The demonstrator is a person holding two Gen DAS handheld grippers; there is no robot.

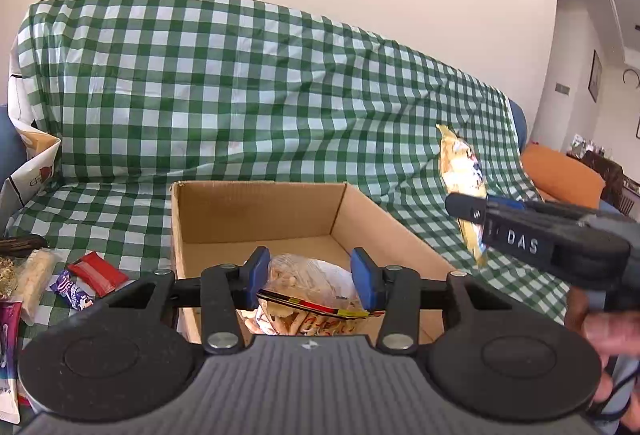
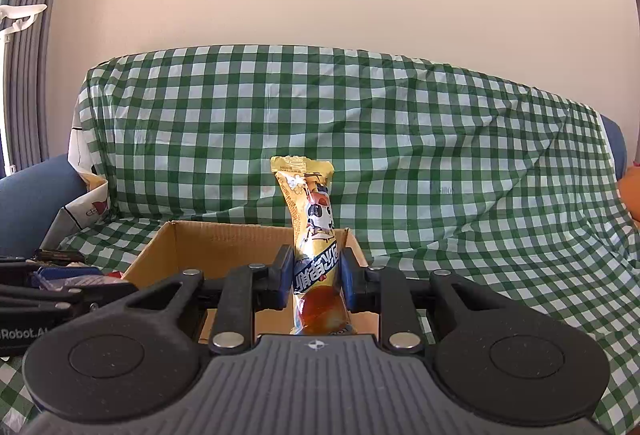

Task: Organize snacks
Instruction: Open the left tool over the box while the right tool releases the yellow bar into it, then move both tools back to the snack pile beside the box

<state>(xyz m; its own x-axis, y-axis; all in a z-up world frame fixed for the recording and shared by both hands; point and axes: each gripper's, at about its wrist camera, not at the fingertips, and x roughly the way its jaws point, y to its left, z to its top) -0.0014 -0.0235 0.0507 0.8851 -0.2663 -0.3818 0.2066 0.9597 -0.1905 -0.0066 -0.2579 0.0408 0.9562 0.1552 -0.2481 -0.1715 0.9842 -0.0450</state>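
Observation:
An open cardboard box (image 1: 256, 219) sits on the green checked sofa cover; it also shows in the right wrist view (image 2: 208, 247). My left gripper (image 1: 312, 279) is shut on a clear bag of snacks (image 1: 308, 275) and holds it over the box's near part. My right gripper (image 2: 314, 281) is shut on a long yellow snack packet (image 2: 312, 219), held upright above the box's near right side. In the left wrist view the right gripper (image 1: 472, 213) and its yellow packet (image 1: 460, 167) are to the right of the box.
Several loose snacks lie left of the box: a red packet (image 1: 98, 273), a purple packet (image 1: 72, 289), a pale bar (image 1: 34, 275). A white paper bag (image 1: 28, 163) stands at the far left. The sofa back (image 2: 320, 131) rises behind the box. An orange cushion (image 1: 560, 171) is at right.

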